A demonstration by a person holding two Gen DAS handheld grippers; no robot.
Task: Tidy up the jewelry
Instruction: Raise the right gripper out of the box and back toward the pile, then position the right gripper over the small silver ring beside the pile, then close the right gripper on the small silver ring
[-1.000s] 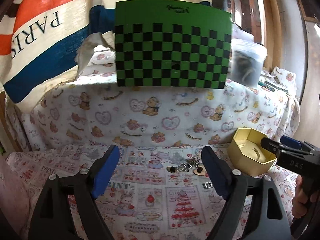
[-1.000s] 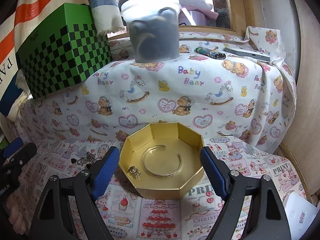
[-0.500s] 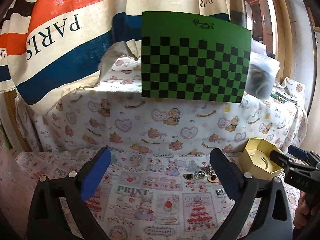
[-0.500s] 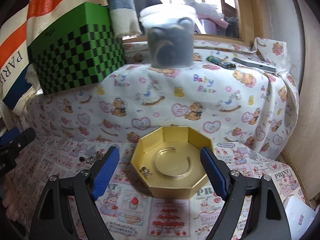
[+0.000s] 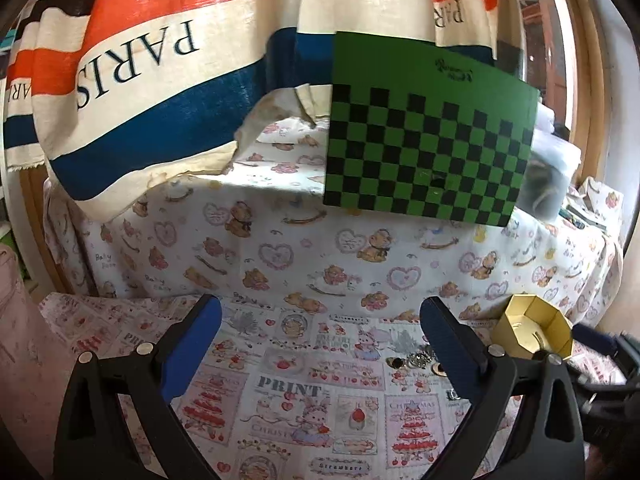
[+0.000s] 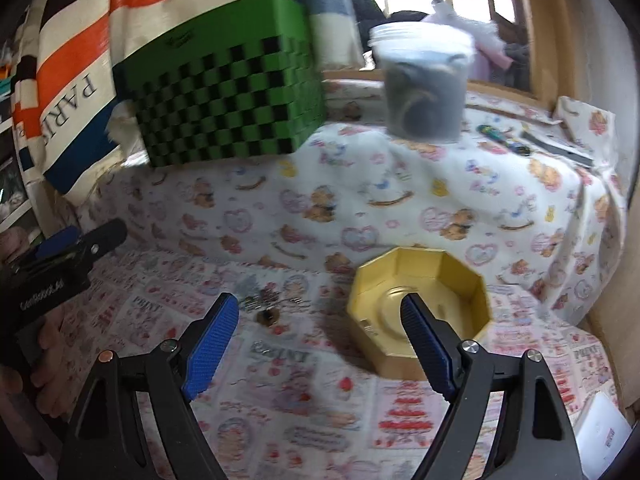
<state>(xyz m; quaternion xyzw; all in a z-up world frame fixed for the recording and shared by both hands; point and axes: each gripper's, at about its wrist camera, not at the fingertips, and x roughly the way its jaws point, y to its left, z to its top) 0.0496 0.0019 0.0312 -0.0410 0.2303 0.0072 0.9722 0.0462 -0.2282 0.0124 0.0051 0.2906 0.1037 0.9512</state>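
Note:
A gold octagonal box (image 6: 420, 312) stands open on the printed cloth; it also shows at the right in the left wrist view (image 5: 532, 332). A small heap of loose jewelry (image 6: 266, 306) lies left of the box; in the left wrist view the heap (image 5: 416, 360) lies just left of my right finger. My left gripper (image 5: 320, 344) is open and empty, above the cloth, left of the heap. My right gripper (image 6: 320, 340) is open and empty, between the heap and the box. The right wrist view is blurred, so the box's contents are unclear.
A green checkered box (image 5: 428, 140) and a clear plastic tub (image 6: 424, 84) stand on the raised ledge behind. A striped PARIS cloth (image 5: 160, 60) hangs at the back left. A white card (image 6: 604, 428) lies at the front right.
Both grippers have swung left. The left one has drawn away from the heap and box, which slid to its right edge. The right one now faces the gap between heap and box.

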